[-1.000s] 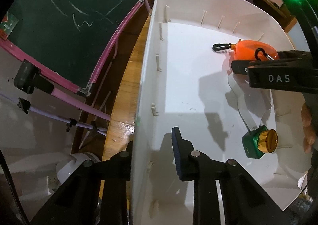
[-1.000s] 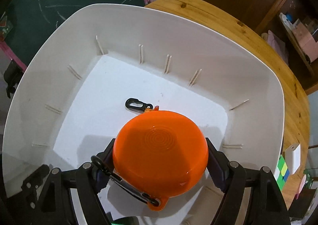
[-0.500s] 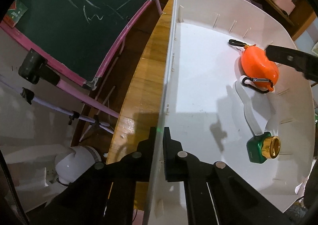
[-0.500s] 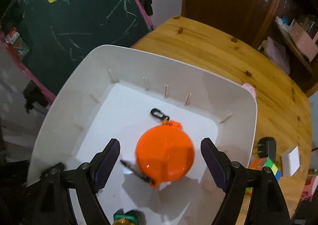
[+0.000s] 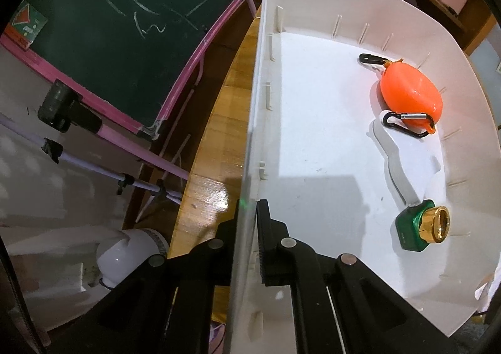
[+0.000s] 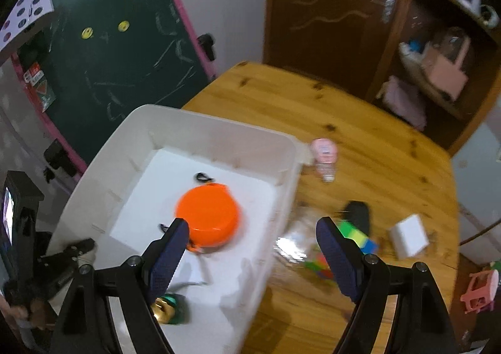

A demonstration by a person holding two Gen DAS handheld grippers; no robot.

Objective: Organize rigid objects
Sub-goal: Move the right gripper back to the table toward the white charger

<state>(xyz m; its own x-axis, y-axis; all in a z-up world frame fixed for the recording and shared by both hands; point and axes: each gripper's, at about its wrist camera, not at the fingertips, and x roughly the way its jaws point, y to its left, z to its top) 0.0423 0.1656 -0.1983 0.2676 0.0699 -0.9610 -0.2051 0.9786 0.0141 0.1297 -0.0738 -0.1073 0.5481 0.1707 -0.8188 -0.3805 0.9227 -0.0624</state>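
The orange round case [image 5: 410, 95] lies flat on the floor of the white bin [image 5: 313, 3], toward the far right corner. In the left wrist view its long axis runs from a black clip [image 5: 371, 58] at the far left end to a black-and-silver carabiner [image 5: 407, 122] at the near right end. A green bottle with a gold cap [image 5: 421, 225] lies on its side nearer in the bin, cap pointing right.

The left gripper [image 5: 245, 219] has its fingers closed tight on the bin's near left wall, one finger inside and one outside. The right gripper [image 6: 250, 253] hangs above the bin's right rim, fingers spread wide and holding nothing.

Only the right wrist view shows the wooden surface [image 6: 360, 135] right of the bin, with a colour cube [image 6: 350, 244], a white block [image 6: 408, 239], a pink bottle [image 6: 325, 156] and a black object [image 6: 358, 216], all blurred. No writing on the things is readable. The chalkboard [image 5: 125, 25] carries only scribbles.
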